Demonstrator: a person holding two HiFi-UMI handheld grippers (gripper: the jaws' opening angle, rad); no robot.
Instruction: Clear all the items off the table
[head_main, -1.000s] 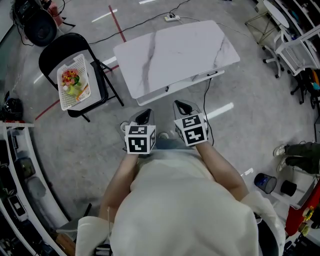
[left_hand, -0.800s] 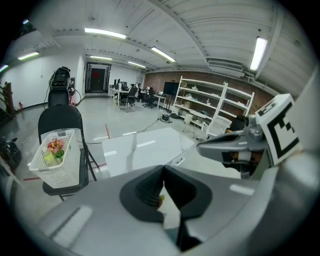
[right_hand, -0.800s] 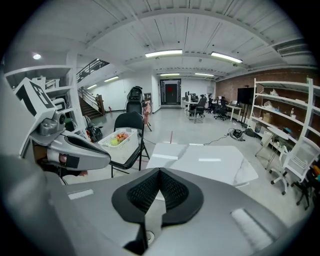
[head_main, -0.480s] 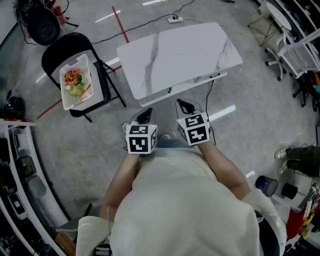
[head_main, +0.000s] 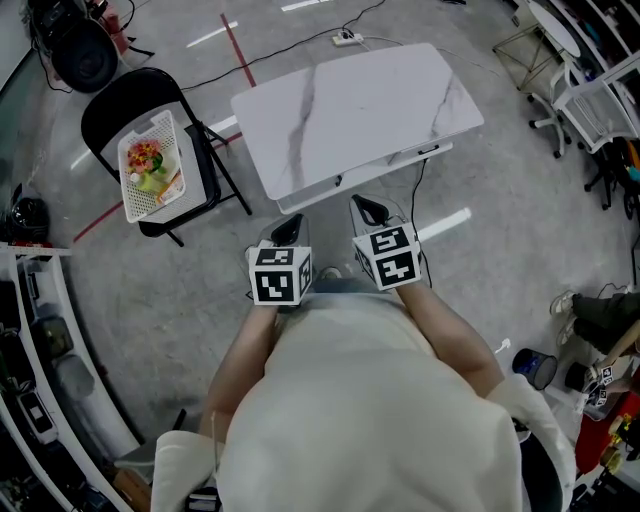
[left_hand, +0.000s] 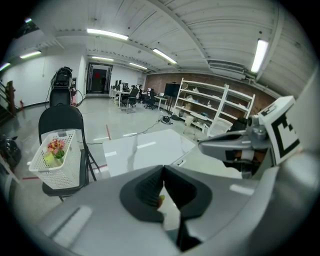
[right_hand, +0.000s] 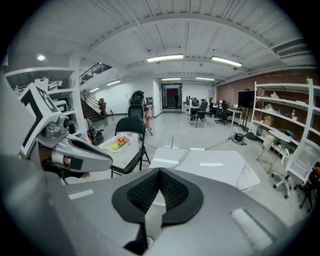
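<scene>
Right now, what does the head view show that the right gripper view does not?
Only the head view: the person's light top and a dark cup on the floor to their right. Only the right gripper view: ceiling lights, wall shelves and a staircase. Both: the marble table, the black chair bearing the white basket, the left gripper and the right gripper.

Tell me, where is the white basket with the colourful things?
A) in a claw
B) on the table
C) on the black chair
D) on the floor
C: the white basket sits on the seat of the black chair, left of the table.
</scene>
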